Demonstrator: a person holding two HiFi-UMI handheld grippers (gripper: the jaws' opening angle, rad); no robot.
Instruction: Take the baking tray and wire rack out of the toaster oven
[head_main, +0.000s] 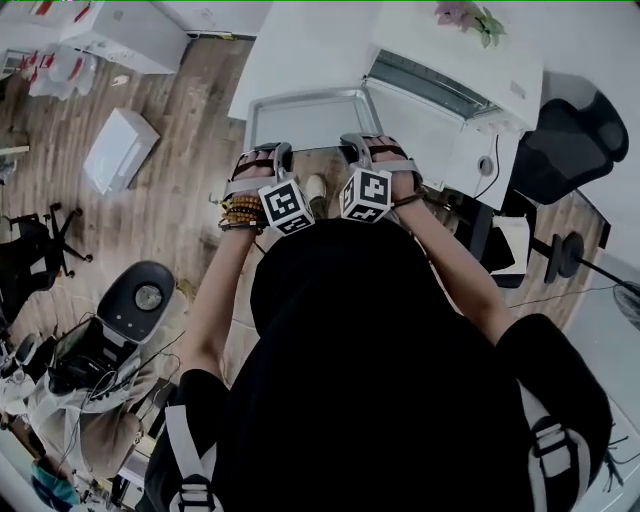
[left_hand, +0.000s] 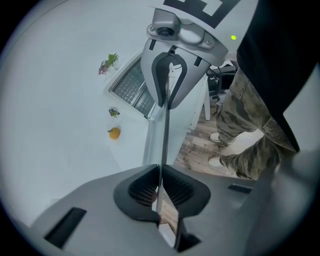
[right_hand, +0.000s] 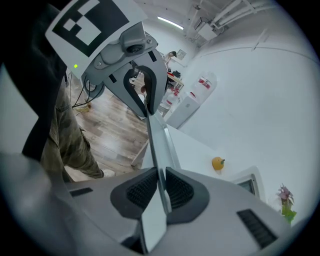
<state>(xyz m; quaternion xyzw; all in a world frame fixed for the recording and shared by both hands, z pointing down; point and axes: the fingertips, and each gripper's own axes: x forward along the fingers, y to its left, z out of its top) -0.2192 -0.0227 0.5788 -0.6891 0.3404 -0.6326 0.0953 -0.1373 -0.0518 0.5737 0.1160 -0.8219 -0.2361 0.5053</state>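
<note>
The silver baking tray (head_main: 300, 112) hangs over the white table (head_main: 290, 50), left of the white toaster oven (head_main: 455, 75), whose door (head_main: 415, 125) hangs open. My left gripper (head_main: 280, 152) and right gripper (head_main: 352, 142) each grip its near rim. In the left gripper view the left gripper (left_hand: 161, 192) is shut on the tray's thin edge (left_hand: 164, 135), with the right gripper (left_hand: 167, 75) facing it. In the right gripper view the right gripper (right_hand: 161, 192) is shut on the tray rim (right_hand: 156, 142). A wire rack (left_hand: 131, 89) shows inside the oven (left_hand: 137, 92).
A small orange fruit (left_hand: 114, 133) and a potted plant (left_hand: 108, 61) sit on the table by the oven. White boxes (head_main: 120, 148) lie on the wooden floor (head_main: 190, 200) to the left. A black office chair (head_main: 570, 140) stands to the right, and my feet (left_hand: 222, 161) are by the table's edge.
</note>
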